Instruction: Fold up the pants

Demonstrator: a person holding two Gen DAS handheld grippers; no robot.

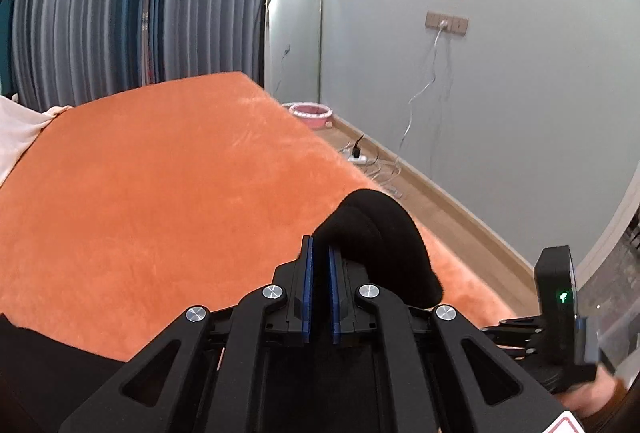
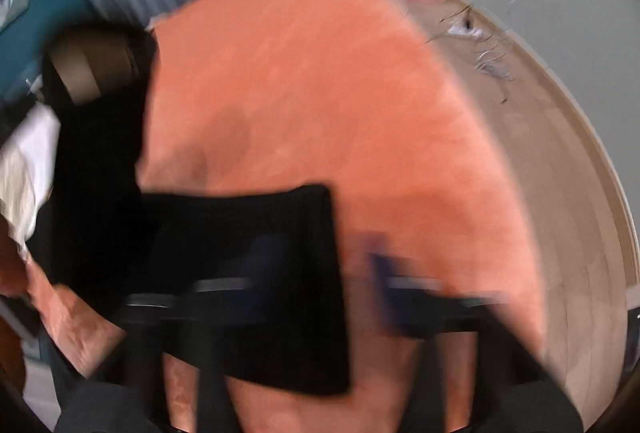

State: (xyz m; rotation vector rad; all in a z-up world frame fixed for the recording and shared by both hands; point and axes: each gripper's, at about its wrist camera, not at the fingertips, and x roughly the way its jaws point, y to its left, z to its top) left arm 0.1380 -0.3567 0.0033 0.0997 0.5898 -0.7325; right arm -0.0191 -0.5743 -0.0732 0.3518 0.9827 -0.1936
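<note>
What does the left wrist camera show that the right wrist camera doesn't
Only the left wrist view shows the left gripper shut on a fold of the black pants, the mirror and the wall socket. Only the right wrist view, blurred, shows the pants spread flat and a brown box. Both show the orange blanket, the curtains, the pink basin and the wooden floor.

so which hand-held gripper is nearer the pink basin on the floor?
Hard to call. The left hand-held gripper, shut on the black pants, and the right hand-held gripper both sit across the orange blanket from the pink basin.
</note>
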